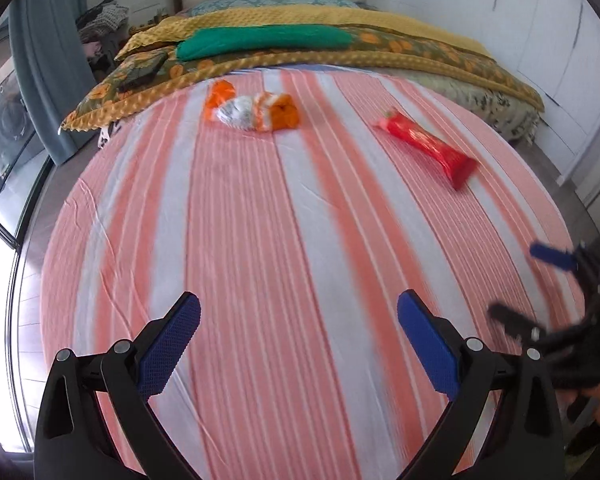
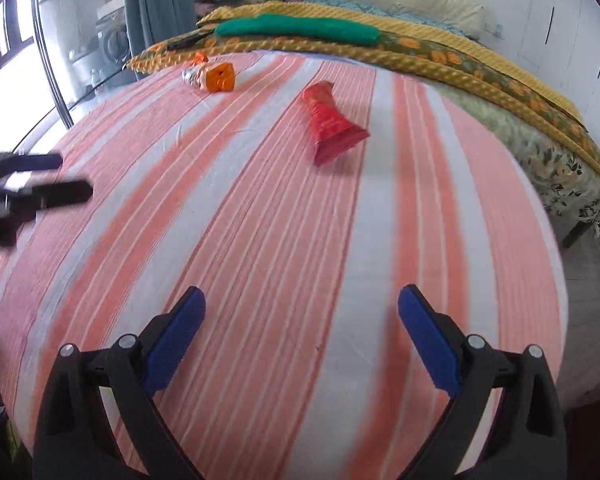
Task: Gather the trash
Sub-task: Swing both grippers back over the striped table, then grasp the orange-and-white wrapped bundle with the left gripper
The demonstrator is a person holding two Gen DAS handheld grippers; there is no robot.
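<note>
An orange and white crumpled wrapper [image 1: 252, 109] lies far up the striped bed sheet [image 1: 260, 240], and a red snack wrapper [image 1: 428, 147] lies to its right. Both also show in the right wrist view: the orange wrapper [image 2: 214, 76] and the red wrapper [image 2: 332, 124]. My left gripper [image 1: 300, 320] is open and empty, low over the sheet, well short of both. My right gripper [image 2: 302, 316] is open and empty too. The right gripper shows blurred at the left wrist view's right edge [image 1: 540, 284]; the left one shows at the right wrist view's left edge [image 2: 48, 176].
A yellow and green floral quilt [image 1: 340, 56] with a green cushion [image 1: 260, 40] lies folded across the bed's far half, pillows behind. A curtain [image 1: 48, 60] and window stand at left, white cupboards [image 1: 560, 60] at right. A dark object [image 1: 140, 74] rests on the quilt.
</note>
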